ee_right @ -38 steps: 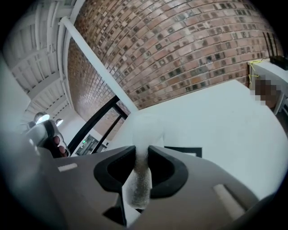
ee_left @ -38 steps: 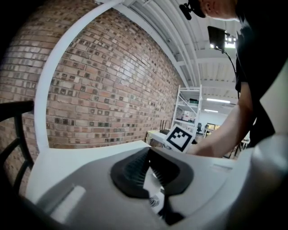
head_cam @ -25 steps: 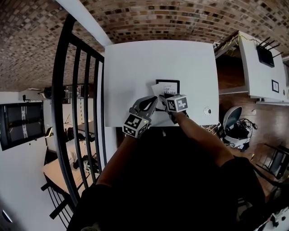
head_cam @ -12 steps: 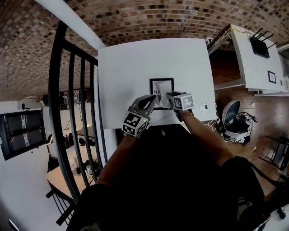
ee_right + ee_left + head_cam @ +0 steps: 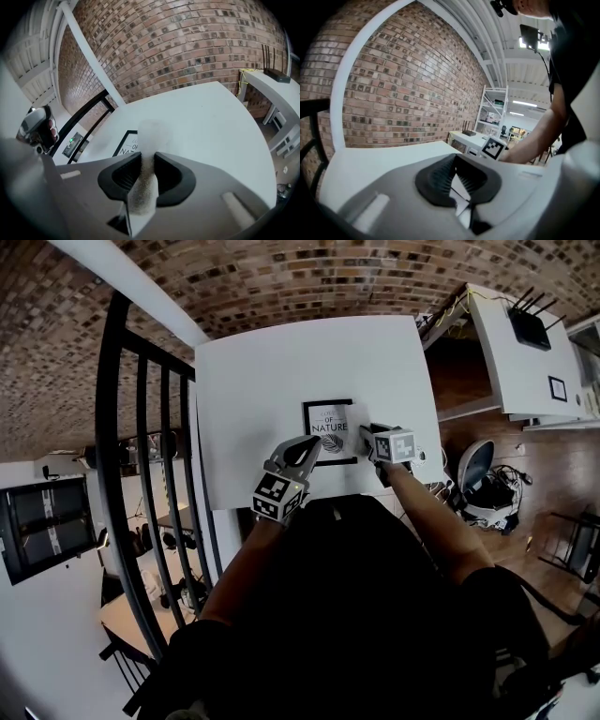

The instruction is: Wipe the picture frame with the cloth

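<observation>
A black picture frame (image 5: 330, 430) with a "NATURE" print lies on the white table (image 5: 281, 371). My left gripper (image 5: 305, 452) sits at the frame's near left corner. In the left gripper view its jaws (image 5: 457, 183) are pinched together on a thin dark edge, apparently the frame. My right gripper (image 5: 367, 439) is at the frame's right edge, shut on a white cloth (image 5: 149, 140). That cloth stands up between the pads and hangs over the table beside the frame (image 5: 125, 144).
A black metal railing (image 5: 150, 474) runs along the table's left side. A brick wall (image 5: 309, 277) stands behind the table. To the right are a white desk with a router (image 5: 525, 334) and a chair (image 5: 478, 486) on the wood floor.
The right gripper slid the cloth rightward across the frame to its right edge, which uncovered the print. The left gripper stayed at the frame's corner.
</observation>
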Demonstrator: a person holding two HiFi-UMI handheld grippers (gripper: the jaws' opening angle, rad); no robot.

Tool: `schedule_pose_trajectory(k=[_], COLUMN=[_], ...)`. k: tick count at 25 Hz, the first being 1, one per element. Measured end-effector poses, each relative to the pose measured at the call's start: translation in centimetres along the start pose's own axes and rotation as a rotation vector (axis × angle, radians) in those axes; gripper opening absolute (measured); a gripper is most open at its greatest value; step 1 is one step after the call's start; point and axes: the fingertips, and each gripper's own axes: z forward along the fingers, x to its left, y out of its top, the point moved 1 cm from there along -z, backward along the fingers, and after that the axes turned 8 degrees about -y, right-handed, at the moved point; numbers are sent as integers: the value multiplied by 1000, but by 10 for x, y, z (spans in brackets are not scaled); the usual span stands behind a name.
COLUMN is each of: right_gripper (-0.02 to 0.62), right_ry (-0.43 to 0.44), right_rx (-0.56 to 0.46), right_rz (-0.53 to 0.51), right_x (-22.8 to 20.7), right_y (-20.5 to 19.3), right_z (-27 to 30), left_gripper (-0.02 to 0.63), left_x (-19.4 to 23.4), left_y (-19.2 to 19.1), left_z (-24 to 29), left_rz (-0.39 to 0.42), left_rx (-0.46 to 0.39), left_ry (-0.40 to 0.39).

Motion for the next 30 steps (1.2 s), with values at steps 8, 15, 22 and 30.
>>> schedule_pose_trajectory(k=[8,15,22,30], right_gripper=[87,87,87,87], right_ry=[98,230,270,194], right_rx=[-33,84,155,149], right_rz=[40,34,-14,-69], right_x=[48,130,158,141], right_y=[19,-15,-41,-45], right_z=[-12,7,32,22], left_gripper=[2,2,2,2], left_x=[6,10,15,16], left_y=[-8,-19,-28,-39], left_z=[-11,-23,-33,-27], left_rz=[-22,-35,-53,-66], left_rx=[0,19,36,72], left_ry=[33,44,42,-4])
